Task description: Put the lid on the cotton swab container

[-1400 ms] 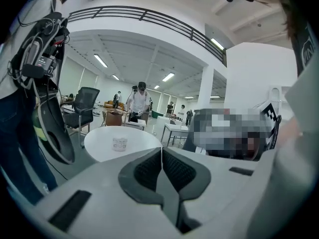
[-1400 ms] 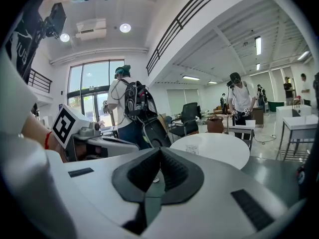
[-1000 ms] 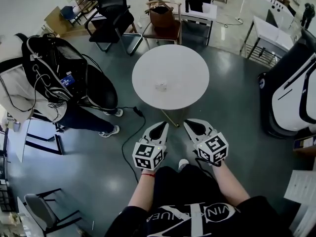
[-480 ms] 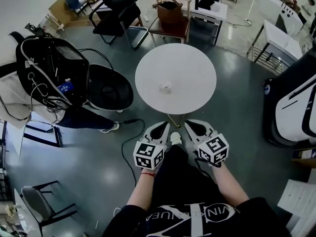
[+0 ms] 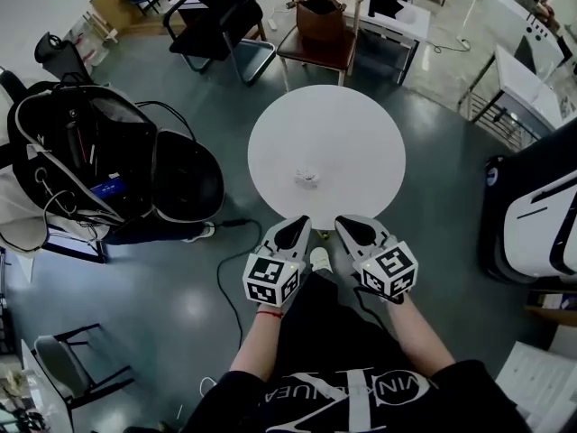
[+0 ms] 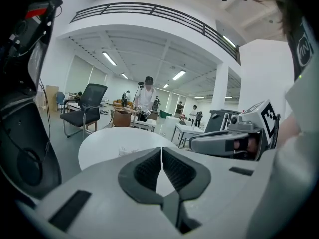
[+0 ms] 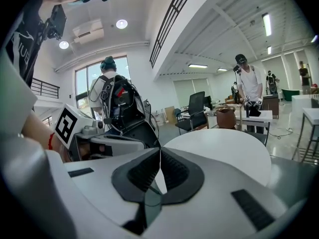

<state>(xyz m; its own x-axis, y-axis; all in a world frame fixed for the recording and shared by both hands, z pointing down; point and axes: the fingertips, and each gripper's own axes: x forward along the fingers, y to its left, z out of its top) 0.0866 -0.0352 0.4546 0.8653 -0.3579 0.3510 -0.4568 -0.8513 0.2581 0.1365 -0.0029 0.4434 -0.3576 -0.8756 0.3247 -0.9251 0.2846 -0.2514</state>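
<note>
Left gripper (image 5: 297,225) and right gripper (image 5: 348,225) are both pinched together with nothing between them, side by side at the round white table's (image 5: 352,133) near rim. I see the small pale cotton swab container (image 5: 306,178) near the tabletop's middle, apart from both.

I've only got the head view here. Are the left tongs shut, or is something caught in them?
Observer: The left gripper view shows the left tongs shut, pads meeting, nothing between them.
Operator: And the right ones?
Observer: Same in the right gripper view: the right tongs are shut and empty, with the round table ahead of them.
Operator: Where's the cotton swab container from down there?
Observer: In the left gripper view it sits on the table just left of the tong tips and apart from them. It is too small to tell whether its lid is on.
</note>
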